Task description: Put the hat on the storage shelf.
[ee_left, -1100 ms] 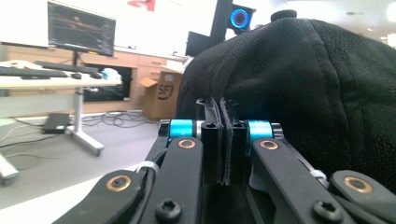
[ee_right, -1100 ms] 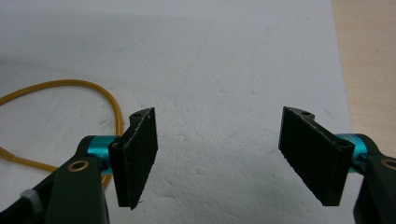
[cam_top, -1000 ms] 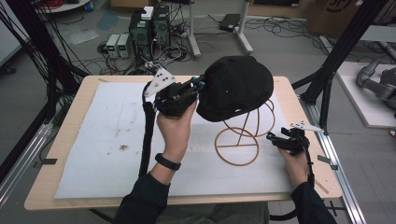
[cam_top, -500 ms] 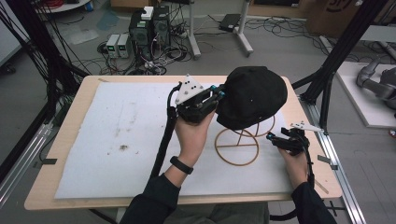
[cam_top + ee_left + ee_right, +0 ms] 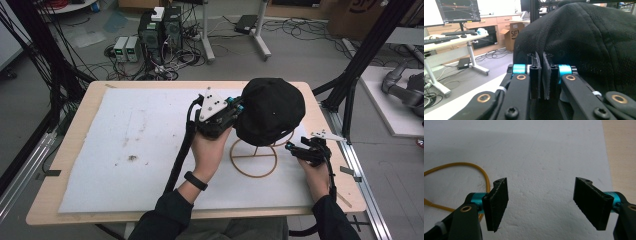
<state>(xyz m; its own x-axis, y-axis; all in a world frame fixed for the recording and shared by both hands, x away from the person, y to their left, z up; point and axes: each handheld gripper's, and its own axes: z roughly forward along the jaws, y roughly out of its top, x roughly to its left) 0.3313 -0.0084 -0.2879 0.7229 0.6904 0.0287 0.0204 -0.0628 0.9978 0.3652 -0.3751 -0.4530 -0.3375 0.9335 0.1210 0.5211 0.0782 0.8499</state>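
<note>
Left gripper (image 5: 235, 107), centre of the high view: its jaws sit nearly pressed together, pinching a fold of the black cap (image 5: 270, 110) at the cap's left edge; they have just been opening slightly, fabric still between them. In the left gripper view the fingers (image 5: 535, 75) stand close with cloth between the pads. The cap sits right of centre, on top of a yellow wire stand (image 5: 253, 159) whose ring base rests on the white foam sheet (image 5: 125, 145) covering the desk (image 5: 75, 130). Right gripper (image 5: 305, 151), lower right of the high view, lies just beside the ring base, apart from it; its fingers (image 5: 497, 202) are spread wide above bare foam, holding nothing.
</note>
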